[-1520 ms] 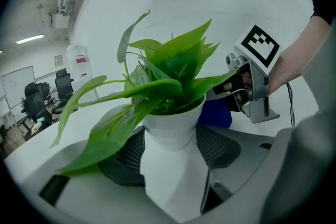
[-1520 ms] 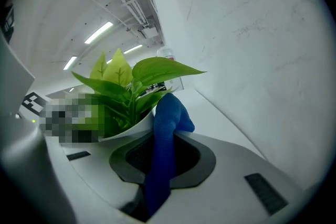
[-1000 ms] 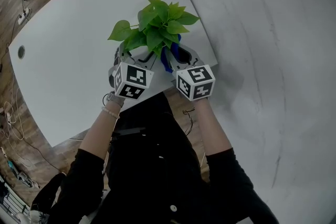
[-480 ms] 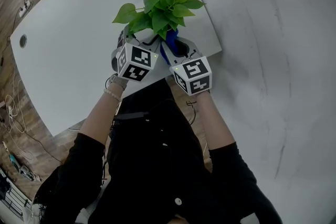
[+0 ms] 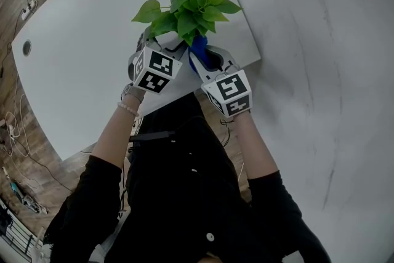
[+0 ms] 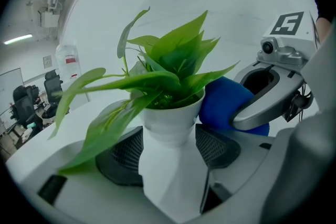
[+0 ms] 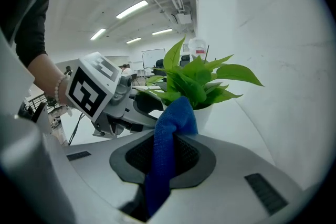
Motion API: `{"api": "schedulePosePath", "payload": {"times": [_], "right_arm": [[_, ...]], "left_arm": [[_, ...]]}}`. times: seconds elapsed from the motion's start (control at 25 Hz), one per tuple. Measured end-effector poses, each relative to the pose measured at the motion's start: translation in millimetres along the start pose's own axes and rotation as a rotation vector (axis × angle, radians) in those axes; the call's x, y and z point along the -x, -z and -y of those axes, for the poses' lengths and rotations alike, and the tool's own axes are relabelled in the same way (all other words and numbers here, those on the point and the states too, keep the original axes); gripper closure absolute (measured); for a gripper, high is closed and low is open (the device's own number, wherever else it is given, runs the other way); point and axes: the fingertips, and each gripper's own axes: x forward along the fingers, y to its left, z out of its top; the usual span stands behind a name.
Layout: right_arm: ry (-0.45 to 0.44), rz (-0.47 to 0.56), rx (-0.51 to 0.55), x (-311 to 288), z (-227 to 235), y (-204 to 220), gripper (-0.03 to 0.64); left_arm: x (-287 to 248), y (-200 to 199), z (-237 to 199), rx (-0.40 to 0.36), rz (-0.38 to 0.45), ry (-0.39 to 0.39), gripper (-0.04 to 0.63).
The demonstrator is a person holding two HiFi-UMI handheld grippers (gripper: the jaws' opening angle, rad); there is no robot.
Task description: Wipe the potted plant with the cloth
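The potted plant (image 5: 191,9) stands on the white bench (image 5: 80,40), close to the edge nearest the person, with its leaves fanning out above a white pot. The left tool (image 6: 168,149) pinches that pot from both sides, pads on its lower wall. This is most likely to steady it against the push of wiping. The right tool (image 5: 208,58) is clamped on the blue cloth (image 7: 168,134). The cloth's folded end sticks out and lies against the pot's rim at about 4 o'clock, just under the leaves. Both forearms reach toward 12 o'clock with the tools tilted downward, meeting the pot from 7 and 5 o'clock.
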Motion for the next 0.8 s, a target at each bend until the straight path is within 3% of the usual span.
{"api": "schedulePosePath", "payload": {"times": [0.44, 0.72, 0.8], "right_arm": [[0.032, 0.011, -0.057, 21, 5, 0, 0.528], [0.021, 0.029, -0.001, 40, 1, -11, 0.528], [0.009, 0.032, 0.019, 47, -3, -15, 0.528]], "left_arm": [[29, 5, -8, 0.050, 0.029, 0.041, 0.284], [75, -19, -17, 0.028, 0.112, -0.008, 0.287], [90, -22, -22, 0.030, 0.127, -0.038, 0.354]]}}
